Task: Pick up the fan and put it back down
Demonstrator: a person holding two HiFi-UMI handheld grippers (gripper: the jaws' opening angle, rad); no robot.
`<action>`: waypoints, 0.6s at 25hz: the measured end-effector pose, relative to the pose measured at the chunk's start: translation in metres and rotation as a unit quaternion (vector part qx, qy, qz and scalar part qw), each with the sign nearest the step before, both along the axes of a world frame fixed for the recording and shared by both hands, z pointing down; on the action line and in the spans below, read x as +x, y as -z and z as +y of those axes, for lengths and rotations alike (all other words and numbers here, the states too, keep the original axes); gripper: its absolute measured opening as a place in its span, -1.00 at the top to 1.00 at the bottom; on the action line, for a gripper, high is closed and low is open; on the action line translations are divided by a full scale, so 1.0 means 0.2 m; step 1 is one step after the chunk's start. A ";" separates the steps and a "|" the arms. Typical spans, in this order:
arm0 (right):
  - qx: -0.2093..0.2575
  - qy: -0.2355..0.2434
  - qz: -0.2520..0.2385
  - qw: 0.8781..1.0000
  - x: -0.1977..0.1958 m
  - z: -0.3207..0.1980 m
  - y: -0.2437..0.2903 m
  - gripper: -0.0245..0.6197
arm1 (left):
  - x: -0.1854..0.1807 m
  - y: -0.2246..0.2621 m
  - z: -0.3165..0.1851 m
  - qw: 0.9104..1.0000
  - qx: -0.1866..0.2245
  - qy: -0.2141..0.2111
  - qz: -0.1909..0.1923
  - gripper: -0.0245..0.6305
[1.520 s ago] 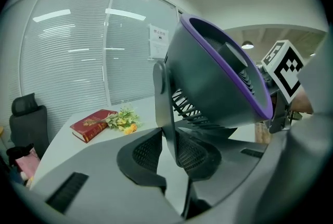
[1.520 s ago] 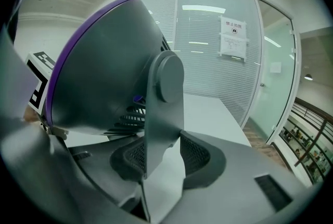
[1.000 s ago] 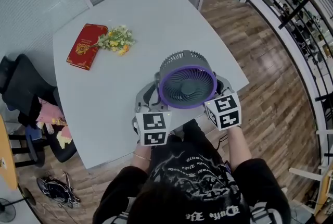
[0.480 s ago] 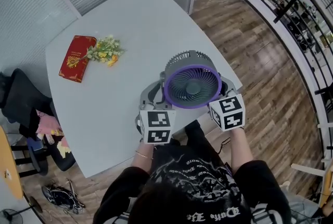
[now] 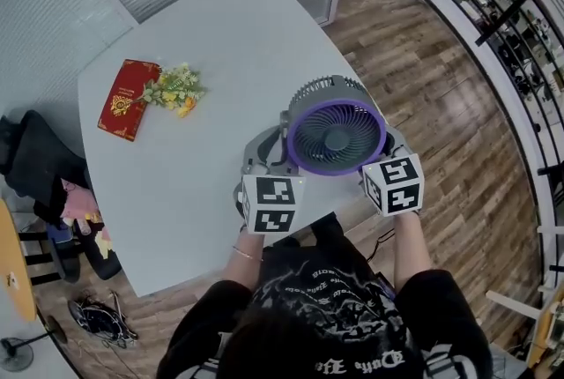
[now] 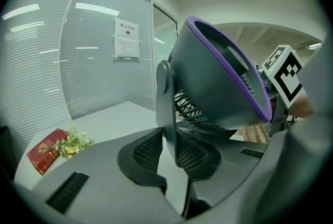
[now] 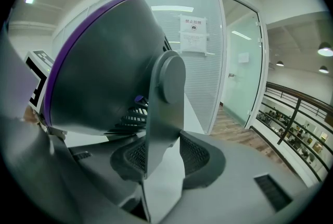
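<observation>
Fingers (image 6: 141,154) tight on fan (image 5: 337,136) uprights

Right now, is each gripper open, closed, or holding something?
Left gripper: closed on the fan, clamping its left side.
Right gripper: closed on the fan, clamping its right side.

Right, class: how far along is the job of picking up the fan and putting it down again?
Done: the fan is picked up, apparently clear of the table. In hand: left tongs and right tongs each clamp one side of it. Left: setting it back down.
</observation>
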State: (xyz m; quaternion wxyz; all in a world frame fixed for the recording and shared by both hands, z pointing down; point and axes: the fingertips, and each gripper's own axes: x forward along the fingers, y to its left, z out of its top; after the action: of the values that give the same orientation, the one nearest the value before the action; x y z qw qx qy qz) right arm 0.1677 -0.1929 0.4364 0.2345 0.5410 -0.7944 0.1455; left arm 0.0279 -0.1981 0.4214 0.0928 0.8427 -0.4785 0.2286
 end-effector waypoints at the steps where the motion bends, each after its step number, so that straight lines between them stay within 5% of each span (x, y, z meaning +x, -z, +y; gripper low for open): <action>1: -0.001 0.002 0.000 1.000 0.01 -0.02 0.00 0.48 | 0.01 0.00 -0.02 1.000 -0.002 0.002 0.000 0.71; 15: -0.013 0.024 0.001 1.000 0.14 -0.39 -0.07 0.48 | 0.14 -0.08 -0.36 1.000 -0.016 0.019 -0.002 0.71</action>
State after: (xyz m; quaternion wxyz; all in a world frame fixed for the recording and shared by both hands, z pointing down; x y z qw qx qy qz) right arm 0.1949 -0.2711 0.4500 0.2453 0.5188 -0.8052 0.1496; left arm 0.0557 -0.2710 0.4372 0.1099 0.8314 -0.4908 0.2362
